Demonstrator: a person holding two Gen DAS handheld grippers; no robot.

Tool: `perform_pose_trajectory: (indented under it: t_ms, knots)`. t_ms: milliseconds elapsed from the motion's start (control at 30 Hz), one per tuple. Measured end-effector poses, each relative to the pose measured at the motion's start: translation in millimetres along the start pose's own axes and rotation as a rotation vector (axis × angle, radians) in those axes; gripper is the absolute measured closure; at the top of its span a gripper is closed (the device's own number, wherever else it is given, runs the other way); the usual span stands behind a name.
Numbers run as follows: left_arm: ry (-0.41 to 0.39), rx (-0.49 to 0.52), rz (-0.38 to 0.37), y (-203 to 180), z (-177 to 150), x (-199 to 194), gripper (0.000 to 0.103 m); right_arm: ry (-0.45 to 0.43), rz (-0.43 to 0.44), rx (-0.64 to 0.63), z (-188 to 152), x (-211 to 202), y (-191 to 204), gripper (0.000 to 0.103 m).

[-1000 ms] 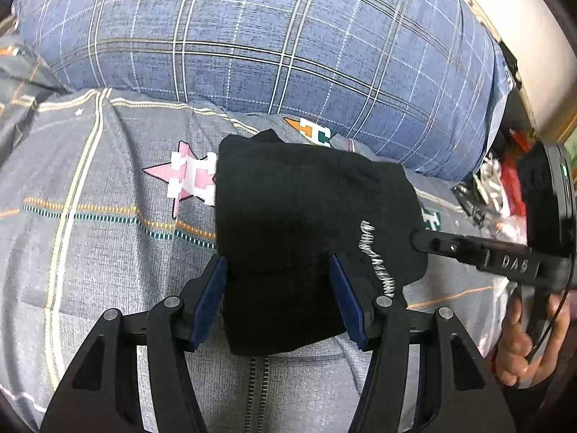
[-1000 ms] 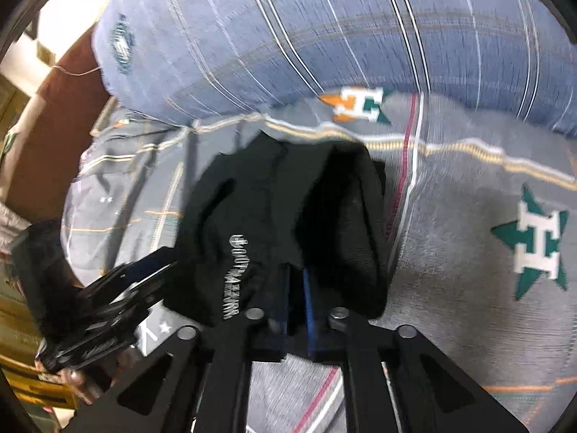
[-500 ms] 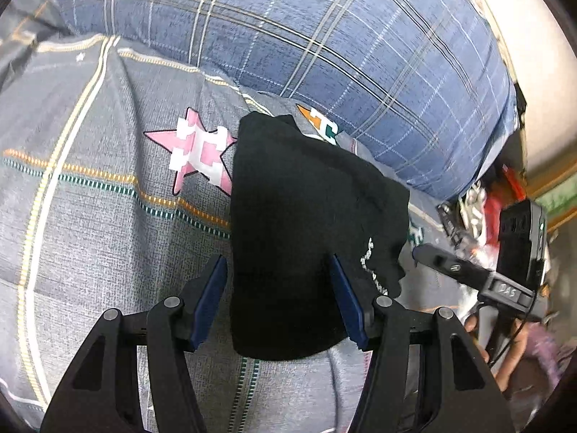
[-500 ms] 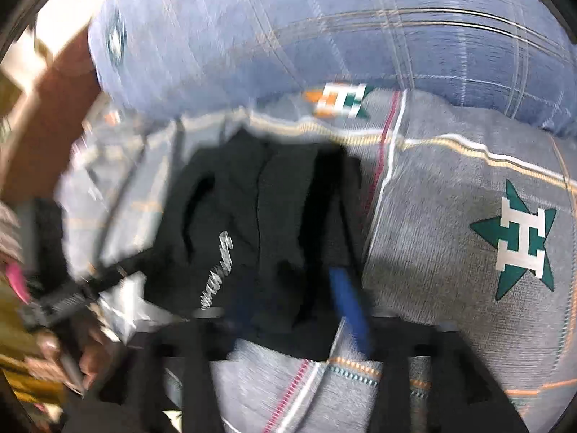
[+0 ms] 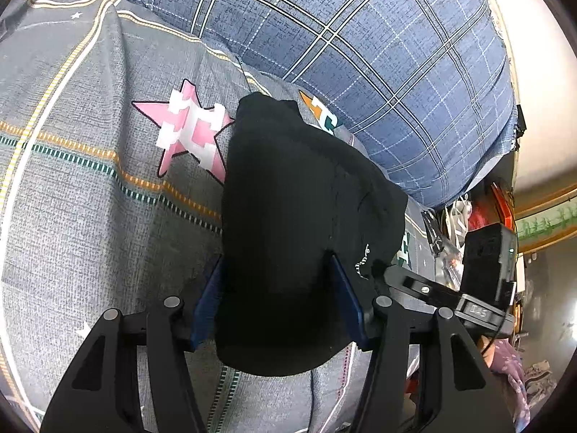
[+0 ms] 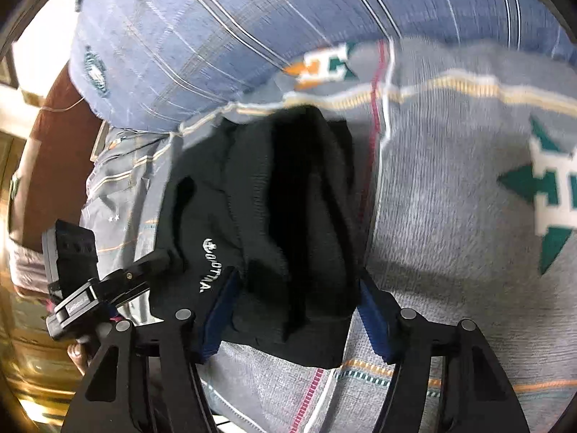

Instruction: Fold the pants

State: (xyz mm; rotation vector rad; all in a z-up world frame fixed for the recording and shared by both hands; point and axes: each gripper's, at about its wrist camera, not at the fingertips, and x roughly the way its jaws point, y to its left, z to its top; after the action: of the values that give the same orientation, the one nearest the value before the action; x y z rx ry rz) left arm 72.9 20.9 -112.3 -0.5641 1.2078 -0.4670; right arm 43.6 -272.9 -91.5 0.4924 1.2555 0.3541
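The black pants (image 5: 288,223) lie folded into a compact bundle on the grey bedspread (image 5: 72,216), white lettering near one edge. They also show in the right wrist view (image 6: 274,216). My left gripper (image 5: 277,303) is open, its blue pads on either side of the bundle's near end. My right gripper (image 6: 295,314) is open too, its fingers straddling the bundle's near edge. Each gripper shows in the other's view: the right one (image 5: 432,288) and the left one (image 6: 108,288), both at the bundle's side.
A large blue plaid pillow (image 5: 360,54) lies just behind the pants. The bedspread bears a pink star (image 5: 187,133) and a green star (image 6: 548,187). Clutter (image 5: 479,213) sits off the bed's edge on the right. A brown headboard (image 6: 54,144) stands at the left.
My right gripper was shut on the pants a second ago and has opened and let go. The left gripper has stayed open and shifted a little nearer the bundle.
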Motion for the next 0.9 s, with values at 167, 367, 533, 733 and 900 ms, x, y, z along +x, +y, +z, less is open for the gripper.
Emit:
perform_pose_trajectory:
  t_ms: [167, 367, 533, 733, 900]
  knots:
    - [0.009, -0.017, -0.007, 4.3, 0.1, 1.4, 0.046, 0.039, -0.028, 0.021, 0.8, 11.5, -3.7, 0.036]
    - [0.016, -0.02, -0.02, 2.9, 2.2, 1.6, 0.047, 0.08, 0.022, 0.066, 0.2, 19.5, -13.6, 0.035]
    - [-0.014, -0.066, -0.022, 11.9, 2.6, -2.2, 0.05, 0.083, 0.032, 0.077, 0.9, 23.8, -14.0, 0.038]
    - [-0.014, -0.049, 0.004, 3.5, -1.7, 3.8, 0.062, 0.061, -0.003, 0.043, 2.5, 25.4, -5.8, 0.059]
    - [-0.073, 0.004, -0.014, -14.1, -14.0, -21.6, 0.073, -0.016, -0.045, -0.057, -8.9, -0.8, 21.3, 0.075]
